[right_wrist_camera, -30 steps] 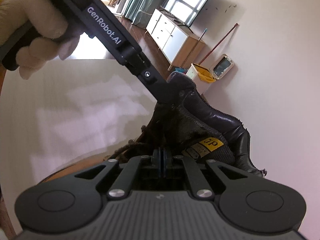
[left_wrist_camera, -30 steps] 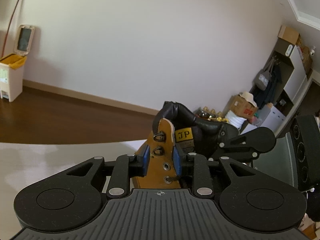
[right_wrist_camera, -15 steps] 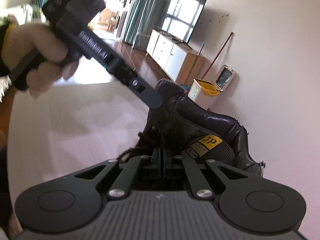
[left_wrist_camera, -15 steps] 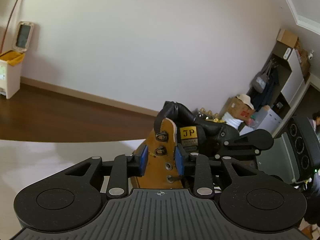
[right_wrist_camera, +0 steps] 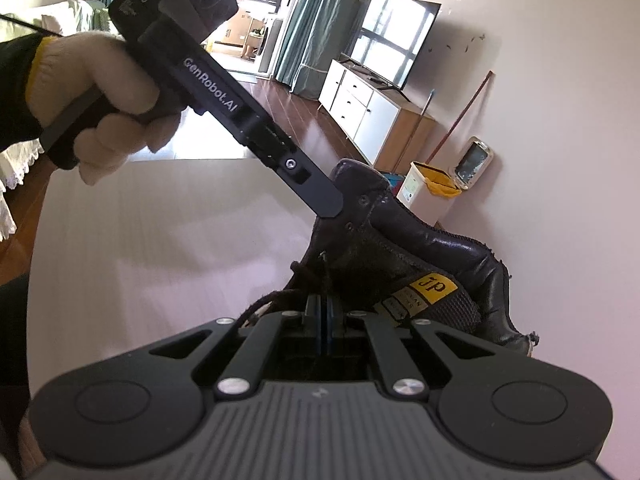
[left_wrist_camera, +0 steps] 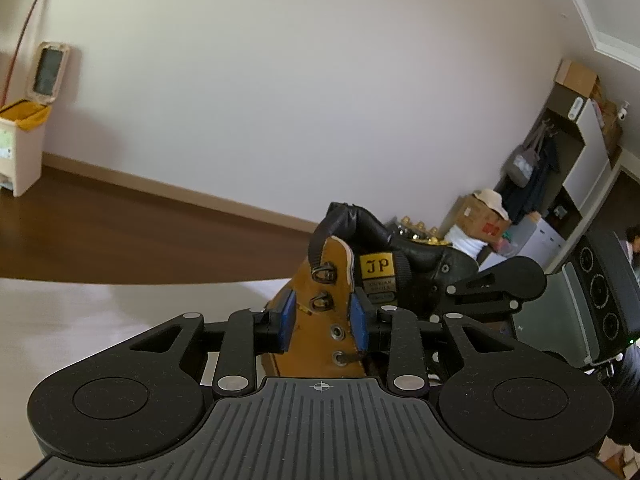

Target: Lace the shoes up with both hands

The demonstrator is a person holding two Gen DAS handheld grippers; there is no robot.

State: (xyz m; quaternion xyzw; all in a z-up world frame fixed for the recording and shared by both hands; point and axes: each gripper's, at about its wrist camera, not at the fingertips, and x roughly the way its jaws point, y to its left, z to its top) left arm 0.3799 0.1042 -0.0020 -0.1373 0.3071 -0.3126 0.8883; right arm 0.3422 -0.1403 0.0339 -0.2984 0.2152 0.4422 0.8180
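- Standing on the pale table (left_wrist_camera: 80,320): tan boot (left_wrist_camera: 320,320) with dark collar, near centre.
- Clamped on its eyelet flap (blue pads either side): left gripper (left_wrist_camera: 323,322).
- Pressed fully together just before the dark lace (right_wrist_camera: 276,298), grasp unclear: right gripper (right_wrist_camera: 323,318).

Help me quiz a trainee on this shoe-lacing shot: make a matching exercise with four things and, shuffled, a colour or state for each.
Column 1:
1. left gripper
2. right gripper
3. JP label
4. waste bin

Column 2:
A. lid raised
B. pads closed together
C. yellow
D. clamped on the tan eyelet flap

Pairs: 1-D, 2-B, 3-C, 4-A
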